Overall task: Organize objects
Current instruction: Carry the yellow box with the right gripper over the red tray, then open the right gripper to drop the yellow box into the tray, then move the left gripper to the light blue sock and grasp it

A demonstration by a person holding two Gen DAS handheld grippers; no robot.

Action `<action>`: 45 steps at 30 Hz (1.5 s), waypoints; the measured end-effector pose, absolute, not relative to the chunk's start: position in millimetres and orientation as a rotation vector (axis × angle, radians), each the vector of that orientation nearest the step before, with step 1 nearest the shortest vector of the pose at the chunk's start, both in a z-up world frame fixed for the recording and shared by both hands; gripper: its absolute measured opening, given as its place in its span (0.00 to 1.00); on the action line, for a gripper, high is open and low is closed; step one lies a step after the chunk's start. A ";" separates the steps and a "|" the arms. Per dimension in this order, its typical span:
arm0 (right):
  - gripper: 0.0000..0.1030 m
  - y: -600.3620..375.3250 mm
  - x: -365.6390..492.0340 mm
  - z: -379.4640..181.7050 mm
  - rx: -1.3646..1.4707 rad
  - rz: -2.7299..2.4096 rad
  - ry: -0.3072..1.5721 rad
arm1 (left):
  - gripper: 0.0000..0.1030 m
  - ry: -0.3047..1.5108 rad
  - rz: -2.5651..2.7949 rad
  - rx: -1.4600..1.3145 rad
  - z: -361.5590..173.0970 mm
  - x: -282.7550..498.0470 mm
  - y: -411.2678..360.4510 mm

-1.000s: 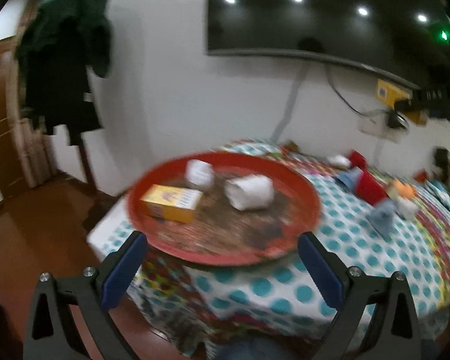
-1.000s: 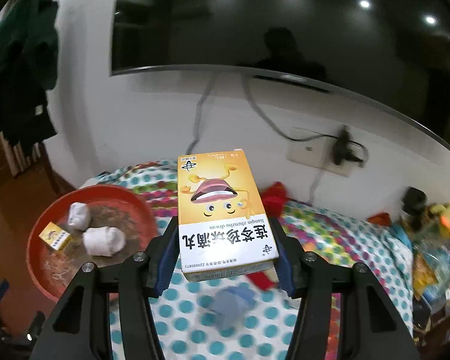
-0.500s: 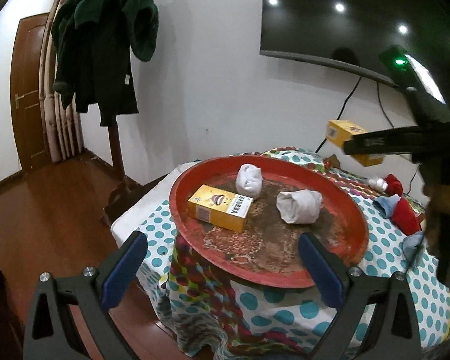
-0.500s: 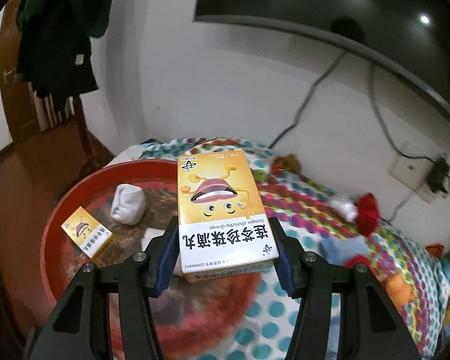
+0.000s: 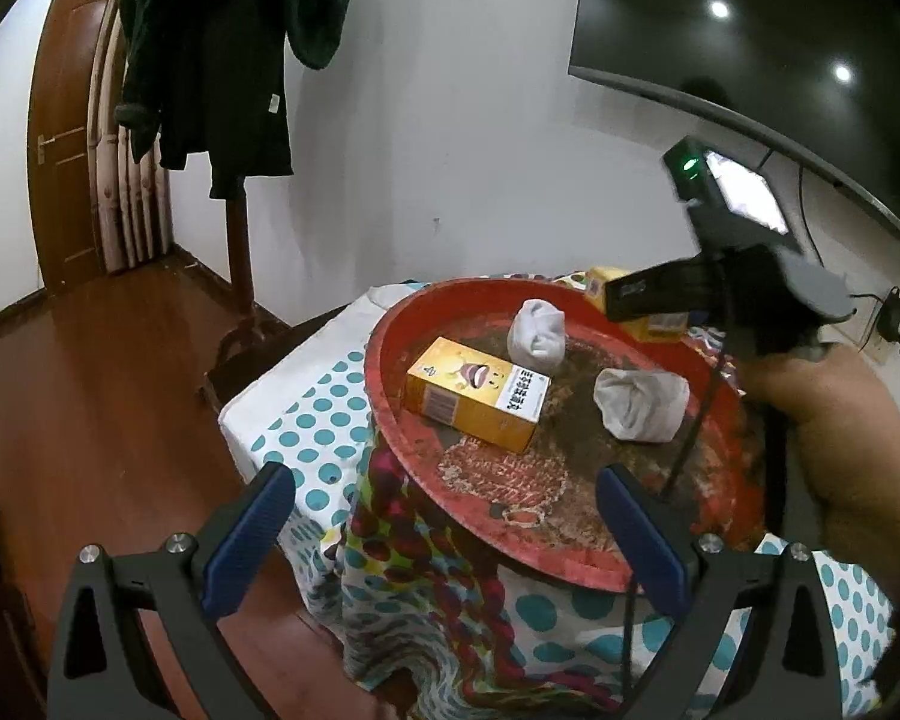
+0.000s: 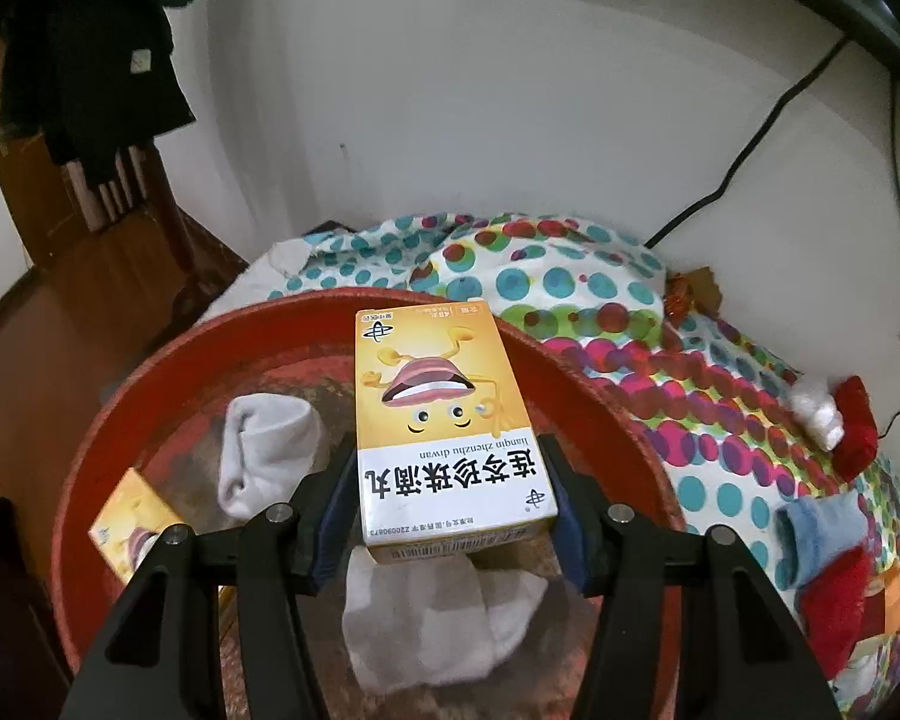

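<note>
My right gripper point(image 6: 447, 498) is shut on a yellow medicine box point(image 6: 444, 420), holding it just above the round red tray point(image 6: 600, 384). In the tray lie two rolled white socks point(image 6: 264, 450) point(image 6: 432, 618) and a second yellow box point(image 6: 132, 522). In the left wrist view, my left gripper point(image 5: 447, 531) stands open and empty at the near rim of the tray point(image 5: 390, 420). The tray's box point(image 5: 480, 393) and the socks point(image 5: 537, 333) point(image 5: 639, 405) lie beyond it. The right gripper point(image 5: 648, 300), in a person's hand point(image 5: 840, 420), hovers over the tray's far side with its held box point(image 5: 657, 327).
The tray rests on a table with a polka-dot cloth point(image 5: 306, 420) and overhangs its corner. Red point(image 6: 834, 600) and blue point(image 6: 810, 528) socks lie on the cloth to the right. A coat stand with dark garments point(image 5: 234, 60), a door point(image 5: 66, 138) and a wall screen point(image 5: 780, 30) are behind.
My right gripper has carried the yellow box down and left, from over the cloth to over the tray. It has come into the left wrist view. The left gripper has shifted sideways.
</note>
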State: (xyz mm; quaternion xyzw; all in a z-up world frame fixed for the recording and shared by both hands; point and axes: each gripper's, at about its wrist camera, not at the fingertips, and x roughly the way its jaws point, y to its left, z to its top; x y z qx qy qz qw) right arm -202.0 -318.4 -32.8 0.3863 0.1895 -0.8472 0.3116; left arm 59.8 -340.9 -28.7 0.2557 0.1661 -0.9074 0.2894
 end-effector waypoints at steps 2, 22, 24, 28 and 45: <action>0.52 -324.3 -206.6 -39.6 1.034 -2.233 0.518 | 1.00 0.436 -2.424 0.673 -27.5 60.5 -340.9; 0.55 -349.8 -236.5 -86.0 1.206 -2.160 0.531 | 1.00 0.431 -2.456 0.688 -29.2 53.4 -335.3; 0.63 -346.7 -241.1 -85.3 1.232 -2.147 0.509 | 1.00 0.425 -2.459 0.688 -29.2 52.7 -334.2; 0.82 -333.3 -230.2 -66.1 1.122 -2.213 0.511 | 1.00 0.402 -2.480 0.663 -26.8 53.5 -330.0; 0.99 -50.9 -211.2 -16.9 0.991 -2.590 0.111 | 1.00 0.406 -2.757 0.604 -9.8 54.0 -286.0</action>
